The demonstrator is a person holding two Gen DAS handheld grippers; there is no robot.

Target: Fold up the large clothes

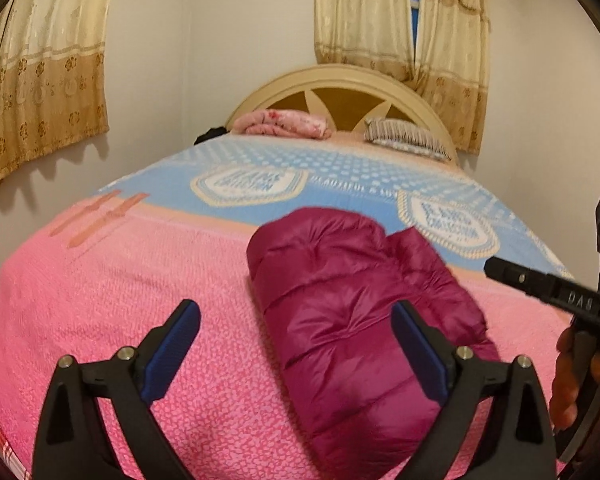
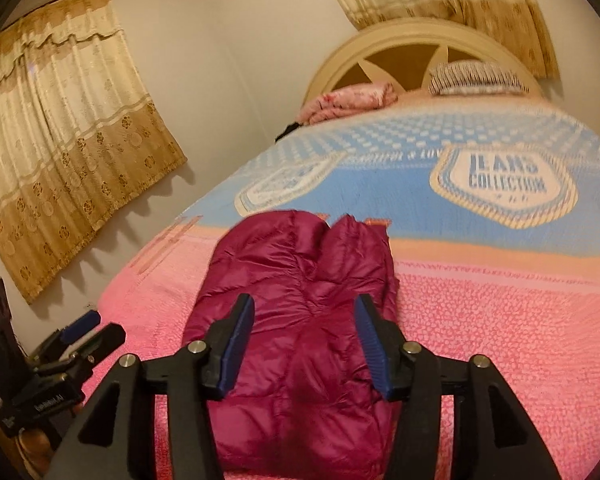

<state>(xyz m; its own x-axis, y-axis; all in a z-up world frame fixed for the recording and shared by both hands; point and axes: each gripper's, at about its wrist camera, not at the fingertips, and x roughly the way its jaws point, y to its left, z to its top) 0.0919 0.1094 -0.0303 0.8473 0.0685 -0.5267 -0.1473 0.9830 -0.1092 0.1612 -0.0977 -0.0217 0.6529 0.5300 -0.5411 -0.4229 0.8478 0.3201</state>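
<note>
On the pink end of the bed lies the magenta puffer jacket, folded into a compact bundle, at twelve o'clock from the right claw. Both claws, including the left claw, stand apart and empty above it, likely because the fold looks finished and released.
</note>
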